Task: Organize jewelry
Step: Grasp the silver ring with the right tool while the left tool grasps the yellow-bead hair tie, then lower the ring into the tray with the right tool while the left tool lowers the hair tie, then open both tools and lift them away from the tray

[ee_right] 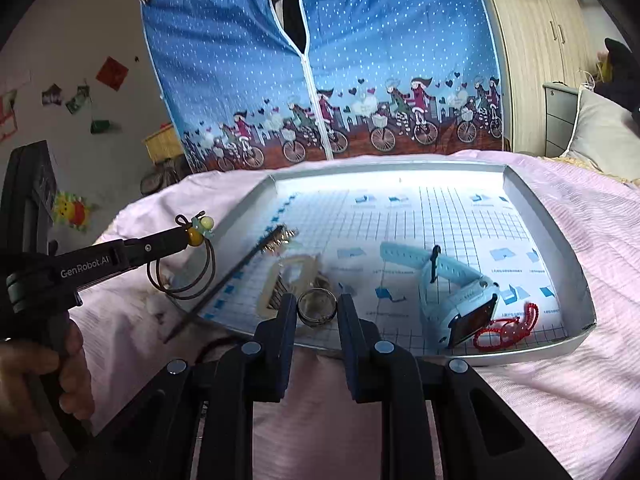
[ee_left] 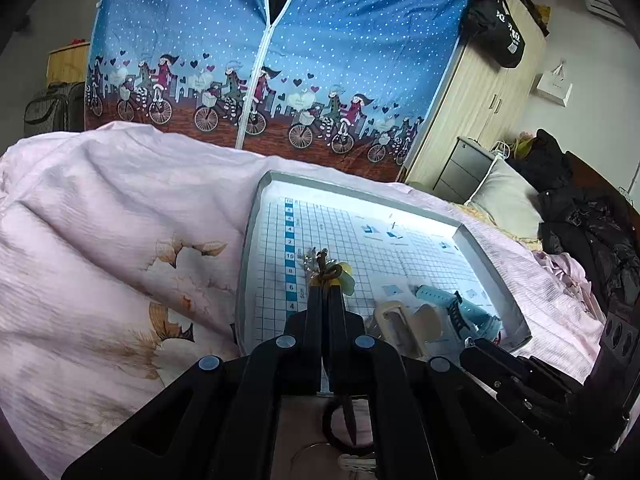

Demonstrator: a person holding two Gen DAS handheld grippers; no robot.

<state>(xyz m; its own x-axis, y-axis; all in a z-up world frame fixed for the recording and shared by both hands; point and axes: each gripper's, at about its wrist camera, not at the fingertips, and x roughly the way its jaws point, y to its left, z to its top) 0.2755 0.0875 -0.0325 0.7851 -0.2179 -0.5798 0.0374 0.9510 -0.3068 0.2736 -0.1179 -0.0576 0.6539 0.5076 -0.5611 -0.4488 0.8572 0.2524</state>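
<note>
Two tongs are working: your left tongs [ee_right: 188, 236] are pinching the hair tie [ee_right: 182, 276], so keep carrying it over the tray [ee_right: 560, 240] while your right tongs [ee_right: 318, 312] are gaping around the ring [ee_right: 318, 307].

Bed with pink quilt [ee_left: 100, 216] fills the foreground, leaf print left of the left claw. Straight ahead of both claws: blue fabric wardrobe [ee_left: 280, 48], white dots, cyclist print along the bottom, zip partly open. Right of it a light wood wardrobe [ee_left: 480, 96] with a black bag [ee_left: 498, 32] hanging on it, then grey drawers [ee_left: 460, 168] and a pillow [ee_left: 504, 196]. Dark clothes [ee_left: 580, 216] piled far right. Left wall [ee_right: 80, 32] white with stickers; possibly a yellow basket [ee_right: 162, 142] below. Light even, daylight-like.
</note>
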